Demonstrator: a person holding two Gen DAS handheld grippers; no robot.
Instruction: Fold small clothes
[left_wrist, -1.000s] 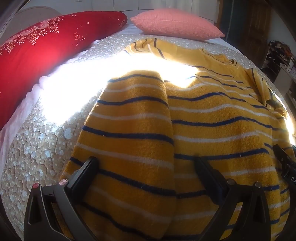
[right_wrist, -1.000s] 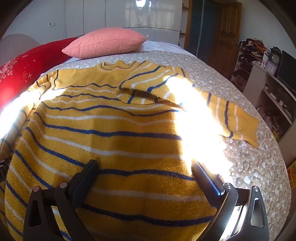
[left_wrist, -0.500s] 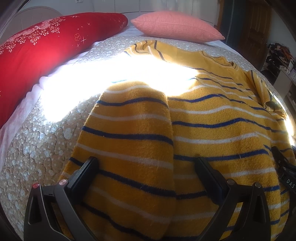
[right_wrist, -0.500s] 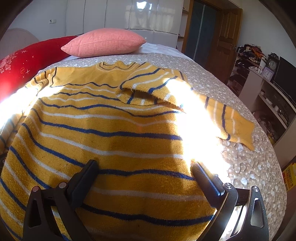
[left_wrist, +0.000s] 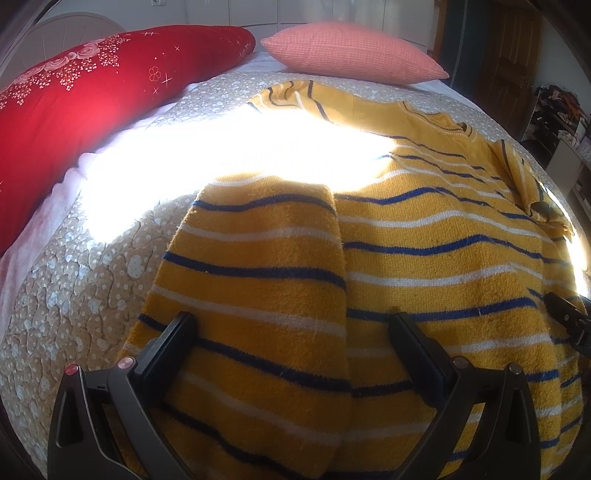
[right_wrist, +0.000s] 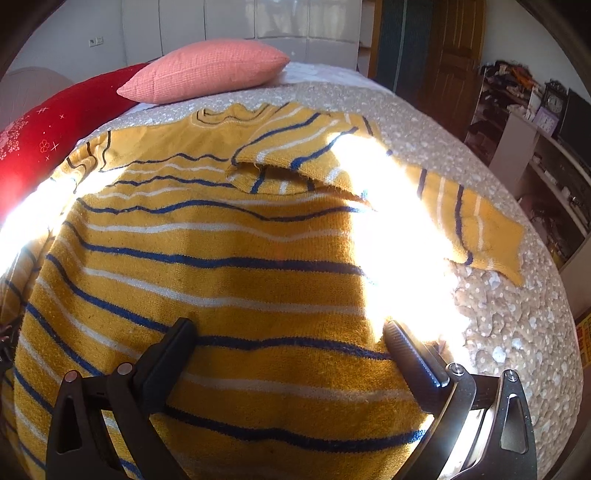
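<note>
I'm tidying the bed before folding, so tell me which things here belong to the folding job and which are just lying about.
Part of the job:
- yellow knitted sweater with blue and white stripes
- left hand-held gripper
- right hand-held gripper

Just lying about:
- pink textured pillow
- red floral quilt
- small clock on the side shelf

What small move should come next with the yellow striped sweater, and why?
Probably close both grippers on the sweater hem. The left gripper and right gripper are open over its near edge, and the left sleeve already lies folded in.
</note>
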